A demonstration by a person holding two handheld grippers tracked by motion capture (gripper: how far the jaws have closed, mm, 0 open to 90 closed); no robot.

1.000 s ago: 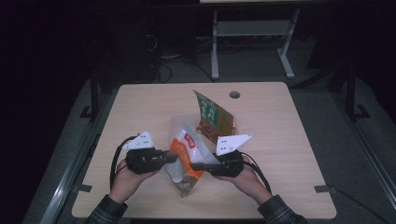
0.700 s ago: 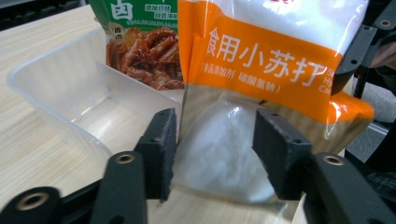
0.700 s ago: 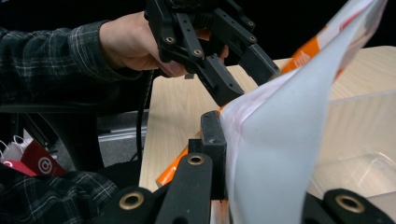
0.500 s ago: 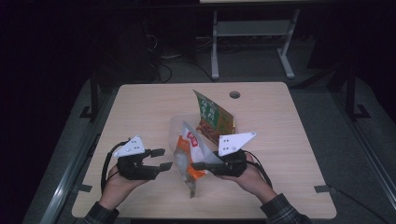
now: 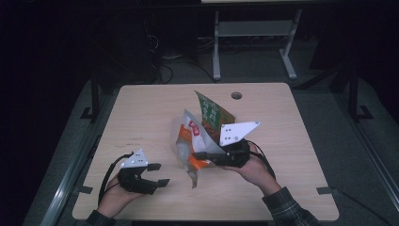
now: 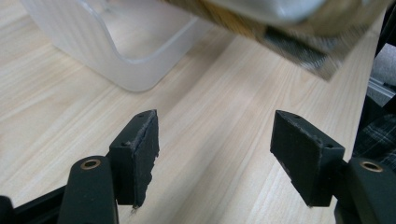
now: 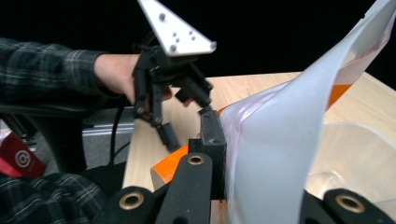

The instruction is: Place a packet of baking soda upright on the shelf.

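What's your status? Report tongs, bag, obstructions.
Left tongs just opened, empty, clear of the bag. Right tongs shut on orange snack bag, lifted off table. Green bag close behind.

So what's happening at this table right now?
A person works two handheld grippers over a wooden table. The right gripper is shut on an orange-and-white snack bag, holding it up off the table beside a clear plastic container and a green snack bag. The left gripper has just opened its jaws; nothing sits between them, and it hangs low near the table's front left.
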